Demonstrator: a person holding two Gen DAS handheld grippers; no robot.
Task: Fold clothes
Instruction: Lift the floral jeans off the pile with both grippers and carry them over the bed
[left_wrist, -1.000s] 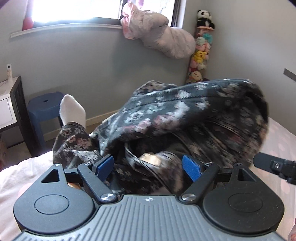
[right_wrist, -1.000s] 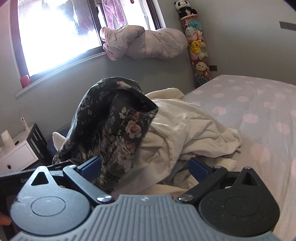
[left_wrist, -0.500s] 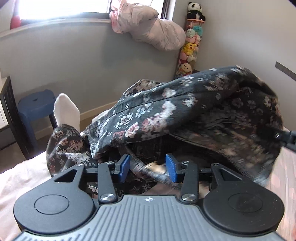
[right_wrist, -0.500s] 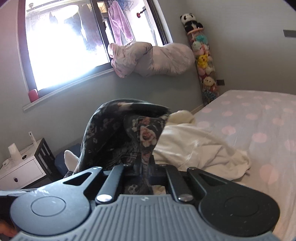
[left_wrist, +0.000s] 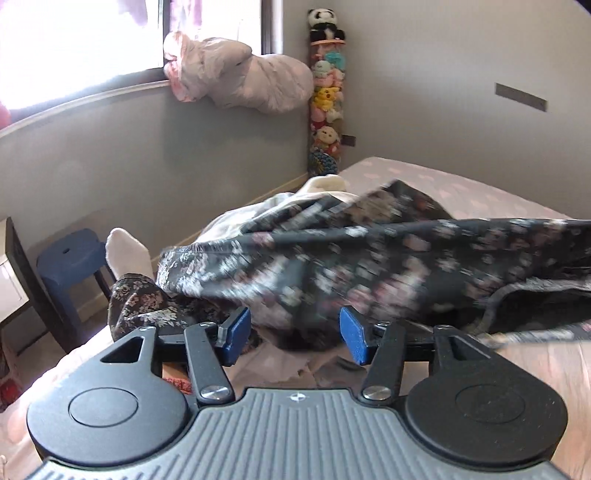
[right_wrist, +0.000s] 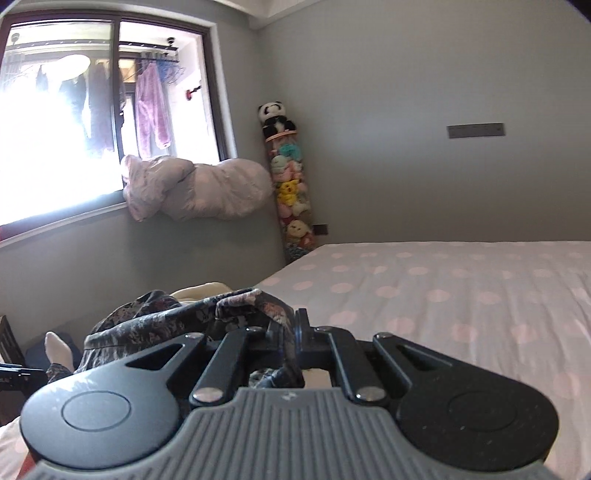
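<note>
Garment (left_wrist: 369, 266) lies across bed (left_wrist: 480, 195), stretched left to right in front of left gripper (left_wrist: 295, 328). Right gripper (right_wrist: 290, 332) sits at garment's right end, cloth between its fingers. Sock (left_wrist: 127, 254) sticks up at garment's left end; stool (left_wrist: 70, 258) on floor left of it, behind bed edge. Pale cloth (left_wrist: 280, 203) lies behind garment. Bundle (right_wrist: 195, 188) rests on windowsill (right_wrist: 62, 218) on back wall. Toy column (right_wrist: 290, 192) stands in corner, right of bundle, behind bed's far corner.
</note>
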